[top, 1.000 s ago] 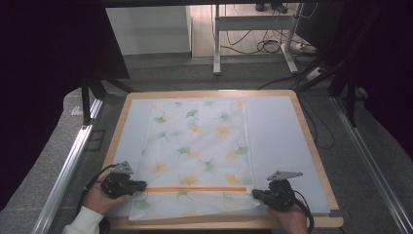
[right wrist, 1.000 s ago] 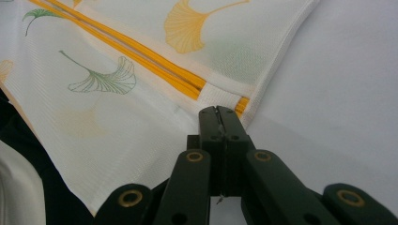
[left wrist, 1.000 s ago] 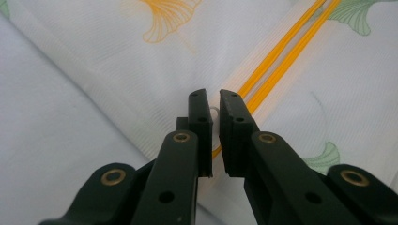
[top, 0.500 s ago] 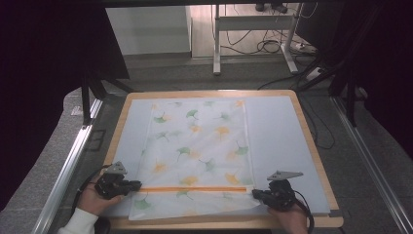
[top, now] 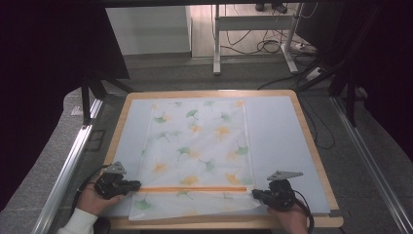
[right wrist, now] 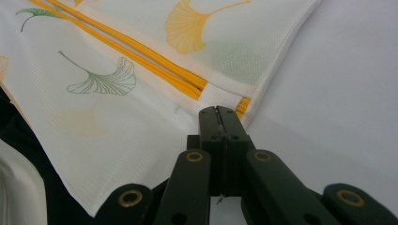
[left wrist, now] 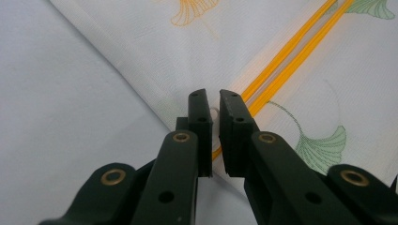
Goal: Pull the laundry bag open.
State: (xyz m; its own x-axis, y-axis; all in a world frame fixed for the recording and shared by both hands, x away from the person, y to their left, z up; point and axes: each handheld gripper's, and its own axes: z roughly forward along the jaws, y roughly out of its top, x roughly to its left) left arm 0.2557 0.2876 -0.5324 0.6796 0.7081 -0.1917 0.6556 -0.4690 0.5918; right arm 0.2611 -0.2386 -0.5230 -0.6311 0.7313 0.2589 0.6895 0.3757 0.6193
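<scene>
A white cloth [top: 199, 146] printed with green and orange ginkgo leaves lies flat on a pale blue mat [top: 277, 136]. An orange stripe [top: 195, 189] crosses it near the front, and a flap of cloth lies in front of that stripe. My left gripper [top: 136, 185] meets the stripe's left end. In the left gripper view its jaws [left wrist: 215, 101] stand nearly together with the cloth's edge [left wrist: 141, 93] and the stripe [left wrist: 281, 51] running in between them. My right gripper [top: 255, 194] is at the stripe's right end, and its jaws [right wrist: 218, 112] are pressed shut on the white hem [right wrist: 220, 96].
The mat sits on a wooden table [top: 311, 146] whose front rim is just under both hands. A metal rail [top: 73, 161] runs along the left side. Desk legs [top: 216, 39] and cables [top: 272, 46] are on the floor behind.
The left hand and its gripper have edged slightly to the left along the front of the cloth. The right gripper has stayed put.
</scene>
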